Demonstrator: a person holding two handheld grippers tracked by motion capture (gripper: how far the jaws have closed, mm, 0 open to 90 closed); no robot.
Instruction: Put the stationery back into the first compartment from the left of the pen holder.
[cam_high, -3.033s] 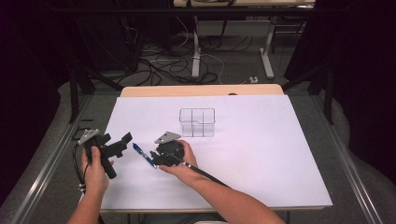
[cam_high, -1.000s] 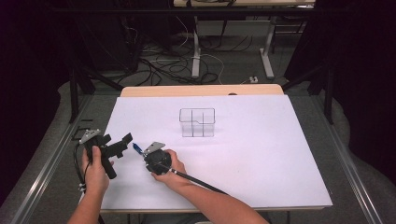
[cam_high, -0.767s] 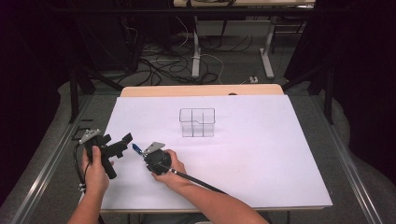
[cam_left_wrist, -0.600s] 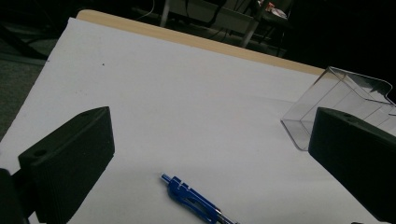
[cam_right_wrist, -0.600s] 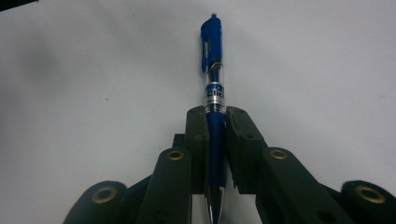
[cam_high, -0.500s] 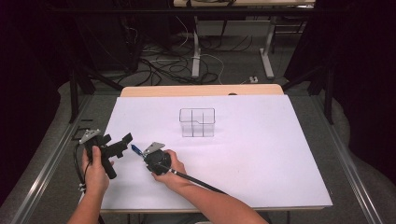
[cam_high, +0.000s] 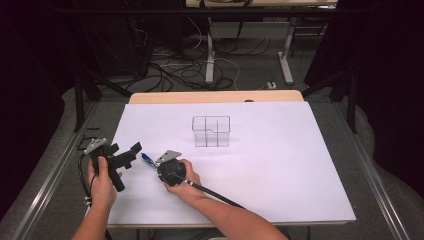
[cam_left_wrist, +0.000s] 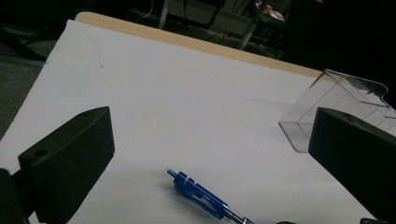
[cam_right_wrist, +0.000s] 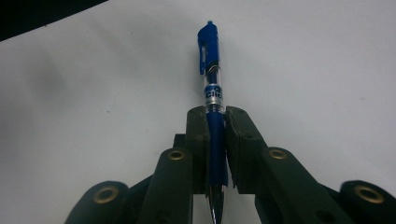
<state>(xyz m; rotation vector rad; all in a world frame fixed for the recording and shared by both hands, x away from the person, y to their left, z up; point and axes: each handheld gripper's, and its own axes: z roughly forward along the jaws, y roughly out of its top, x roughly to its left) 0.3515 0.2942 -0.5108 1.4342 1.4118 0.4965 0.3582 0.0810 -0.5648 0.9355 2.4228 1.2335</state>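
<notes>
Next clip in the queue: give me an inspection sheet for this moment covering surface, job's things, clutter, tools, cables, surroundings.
Surface: white table top, wooden edge at the far side.
Job's things: blue click pen; clear plastic compartment organizer, upright, apart from the pen.
Clutter: nothing seen.
Tools: right tool shut on the pen's grip section; left tool open, jaws wide, holding nothing.
Cables: black cable trailing from the right tool; another looped at the left tool.
Surroundings: dark room, floor cables, table legs beyond.
</notes>
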